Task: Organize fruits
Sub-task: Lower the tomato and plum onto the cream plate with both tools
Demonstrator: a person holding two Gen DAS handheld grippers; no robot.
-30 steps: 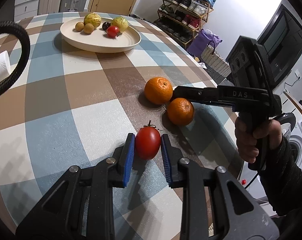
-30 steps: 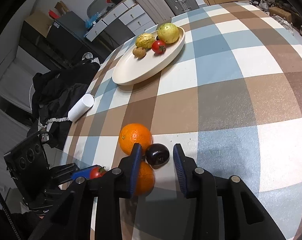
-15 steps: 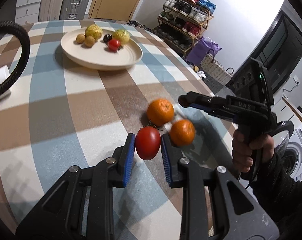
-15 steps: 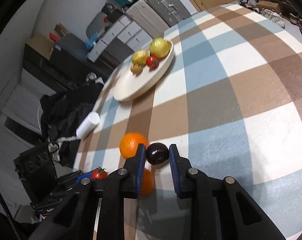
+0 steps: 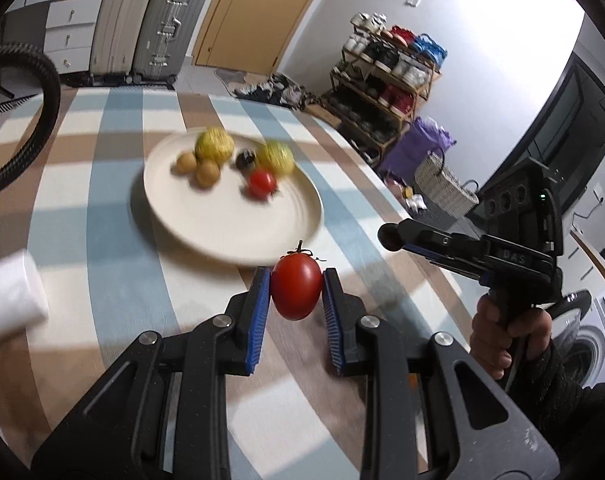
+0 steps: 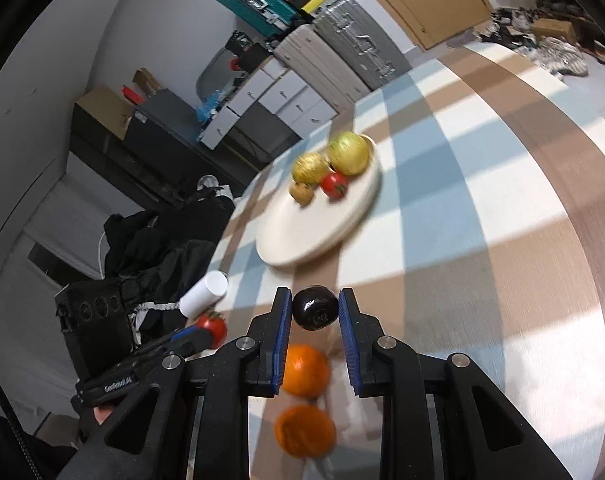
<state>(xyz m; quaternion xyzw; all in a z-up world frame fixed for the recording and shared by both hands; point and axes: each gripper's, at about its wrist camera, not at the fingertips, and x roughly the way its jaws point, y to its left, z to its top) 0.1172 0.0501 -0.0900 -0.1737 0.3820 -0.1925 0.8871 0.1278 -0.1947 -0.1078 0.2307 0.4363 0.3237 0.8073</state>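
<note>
My left gripper (image 5: 296, 296) is shut on a red tomato (image 5: 295, 287) and holds it above the checked table, just short of the cream plate (image 5: 226, 236). The plate holds two yellow-green fruits, two small brown fruits, a dark fruit and a small tomato (image 5: 261, 183). My right gripper (image 6: 315, 312) is shut on a dark plum (image 6: 315, 307), lifted above the table. Two oranges (image 6: 305, 369) lie on the table below it. The right gripper also shows in the left wrist view (image 5: 390, 236), and the left gripper in the right wrist view (image 6: 206, 332).
A white paper roll (image 5: 10, 300) lies at the table's left edge; it also shows in the right wrist view (image 6: 204, 294). A black hose (image 5: 30, 92) arcs over the far left. Suitcases, drawers and a shoe rack stand beyond the table.
Both grippers have lifted their fruit off the table and moved toward the plate. The oranges stayed on the table and have dropped out of the left wrist view.
</note>
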